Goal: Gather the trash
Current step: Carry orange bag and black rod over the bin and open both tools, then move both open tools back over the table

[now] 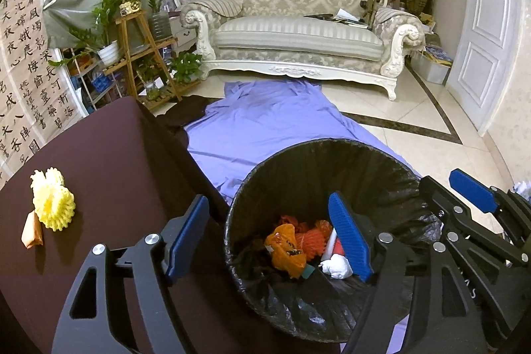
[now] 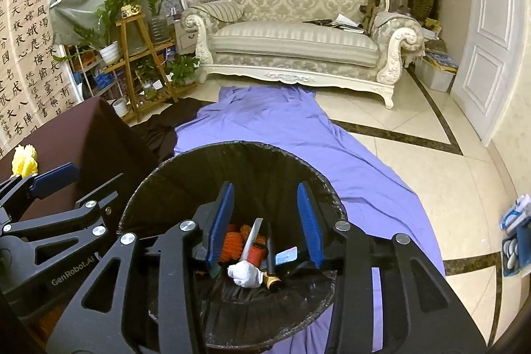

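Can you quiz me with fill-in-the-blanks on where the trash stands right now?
1. The bin is lined with a ____ bag.
2. The yellow foam net lies on the ____ table.
3. The bin stands on a ____ sheet.
4. Both grippers' fingers hold ____.

Missing: black; brown; purple; nothing

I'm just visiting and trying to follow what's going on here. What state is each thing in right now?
Left gripper: open, empty, over the bin.
Right gripper: open, empty, over the bin.
Trash bin: upright, lined with a black bag, partly filled.
Yellow foam net: lying on the brown table, not yet collected.
Orange wrapper: lying beside the net.
Purple sheet: spread on the floor.
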### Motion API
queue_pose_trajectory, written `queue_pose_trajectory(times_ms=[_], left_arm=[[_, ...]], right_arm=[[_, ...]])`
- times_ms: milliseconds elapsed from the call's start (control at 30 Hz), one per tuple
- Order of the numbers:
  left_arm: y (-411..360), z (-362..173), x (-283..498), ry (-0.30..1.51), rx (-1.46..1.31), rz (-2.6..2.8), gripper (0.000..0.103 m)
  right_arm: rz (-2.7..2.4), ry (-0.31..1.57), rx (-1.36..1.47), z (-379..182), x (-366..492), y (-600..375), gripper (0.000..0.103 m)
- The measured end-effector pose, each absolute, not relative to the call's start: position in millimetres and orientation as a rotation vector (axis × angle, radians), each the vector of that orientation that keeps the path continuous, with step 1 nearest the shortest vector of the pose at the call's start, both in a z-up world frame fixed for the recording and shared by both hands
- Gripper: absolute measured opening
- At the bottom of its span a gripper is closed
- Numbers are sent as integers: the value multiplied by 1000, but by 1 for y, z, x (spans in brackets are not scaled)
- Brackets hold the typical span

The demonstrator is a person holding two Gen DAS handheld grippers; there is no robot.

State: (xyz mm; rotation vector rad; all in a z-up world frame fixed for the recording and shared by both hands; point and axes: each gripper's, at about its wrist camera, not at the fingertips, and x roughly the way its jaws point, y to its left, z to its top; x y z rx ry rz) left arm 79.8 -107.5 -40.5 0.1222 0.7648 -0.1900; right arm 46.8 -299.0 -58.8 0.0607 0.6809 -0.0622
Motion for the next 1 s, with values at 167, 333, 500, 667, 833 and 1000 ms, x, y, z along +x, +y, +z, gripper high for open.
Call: queue_pose_trajectory(times_ms=[167, 333, 500, 667, 833, 1000], left_arm=[[-103, -40, 79, 766, 116, -182, 74], [-99, -37, 77, 757, 125, -154, 77], [-92, -37, 74, 764, 120, -129, 77], [-74, -36, 67, 769, 103, -102, 77], [-54, -35, 60, 771, 87, -66, 77], [-32, -33, 51, 768, 77, -19, 77]], right_arm=[[-81, 668, 63, -58, 46, -304, 59], [-83, 669, 65, -57, 45, -303, 64], [-77, 665, 64, -58, 43, -298, 69], [-52, 670, 80, -59, 40, -289, 71], [-12, 684, 70, -59, 37, -269, 72], [34, 679, 47, -56, 33, -245, 78]])
